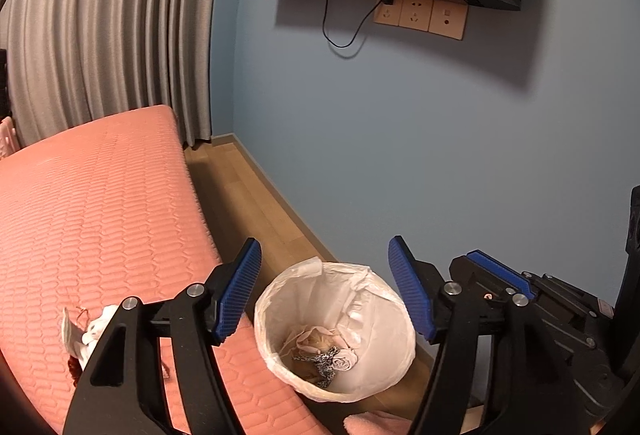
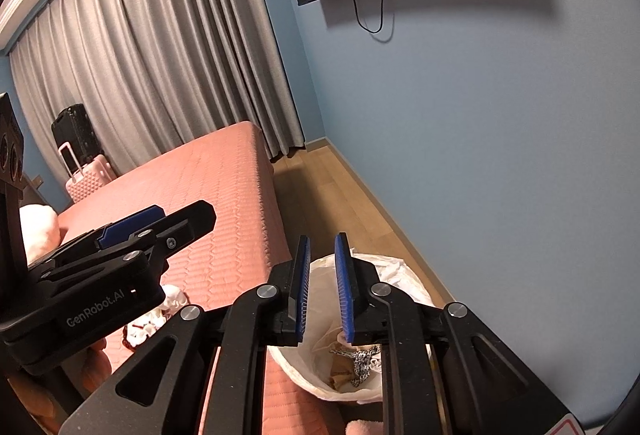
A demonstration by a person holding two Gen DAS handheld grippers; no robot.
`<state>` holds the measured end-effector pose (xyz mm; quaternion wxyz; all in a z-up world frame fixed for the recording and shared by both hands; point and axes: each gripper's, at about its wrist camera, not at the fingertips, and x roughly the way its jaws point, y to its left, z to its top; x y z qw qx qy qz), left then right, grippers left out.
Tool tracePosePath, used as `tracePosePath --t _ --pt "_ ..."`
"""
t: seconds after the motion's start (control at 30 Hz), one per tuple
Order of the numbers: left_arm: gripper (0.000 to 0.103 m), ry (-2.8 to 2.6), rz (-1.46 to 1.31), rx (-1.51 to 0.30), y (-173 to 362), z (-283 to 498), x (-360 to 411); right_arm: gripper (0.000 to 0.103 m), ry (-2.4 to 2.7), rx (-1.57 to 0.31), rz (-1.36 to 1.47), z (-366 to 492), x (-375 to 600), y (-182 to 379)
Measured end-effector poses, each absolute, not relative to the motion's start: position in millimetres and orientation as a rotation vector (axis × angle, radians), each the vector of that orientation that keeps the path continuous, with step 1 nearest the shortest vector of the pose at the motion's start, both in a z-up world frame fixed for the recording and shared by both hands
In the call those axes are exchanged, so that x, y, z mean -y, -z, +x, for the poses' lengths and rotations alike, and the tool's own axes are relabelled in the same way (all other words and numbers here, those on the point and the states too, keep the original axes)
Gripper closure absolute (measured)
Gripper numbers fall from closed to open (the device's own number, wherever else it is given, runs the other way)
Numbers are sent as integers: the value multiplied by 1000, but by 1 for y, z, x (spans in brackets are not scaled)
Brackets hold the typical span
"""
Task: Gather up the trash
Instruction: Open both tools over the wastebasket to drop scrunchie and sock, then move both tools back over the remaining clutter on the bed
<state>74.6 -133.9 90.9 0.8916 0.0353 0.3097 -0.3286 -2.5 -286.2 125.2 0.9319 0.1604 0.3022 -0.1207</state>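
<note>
- The trash point(image 1: 86, 335) left to collect is a small heap of white crumpled tissue with some dark red bits. It lies on the pink bed point(image 1: 100, 203), near the bed's edge.
- The bin point(image 1: 335, 331) stands on the floor just beside that edge. It has a white liner, and crumpled paper and a spotted scrap already lie at its bottom.
- The left gripper point(image 1: 325, 291) hangs above the bin with its jaws wide apart and nothing between them.
- The right gripper point(image 2: 322, 287) is also over the bin; its jaws stand close together with a narrow gap, and they hold nothing.
- I judge that the step in hand is to go for the heap on the bed. The left gripper is nearer to it, so it should move there with the jaws wide.
- Tissue is light and soft, so the pads should come down around the whole heap, press a little into the bed cover and then close. Loose bits may fall out on the way, so the carry should be slow, and the release should come only when the gripper is well over the liner.
</note>
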Motion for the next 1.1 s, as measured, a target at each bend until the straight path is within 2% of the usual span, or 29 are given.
tracePosePath --t 0.23,0.37,1.1 --pt "40 652 44 -652 -91 76 118 82 224 -619 314 -4 269 -131" --pt "40 632 31 -653 -91 75 106 75 209 -614 309 -7 255 -135" --pt "40 429 -74 -717 -62 79 -3 61 52 -673 251 7 151 -130"
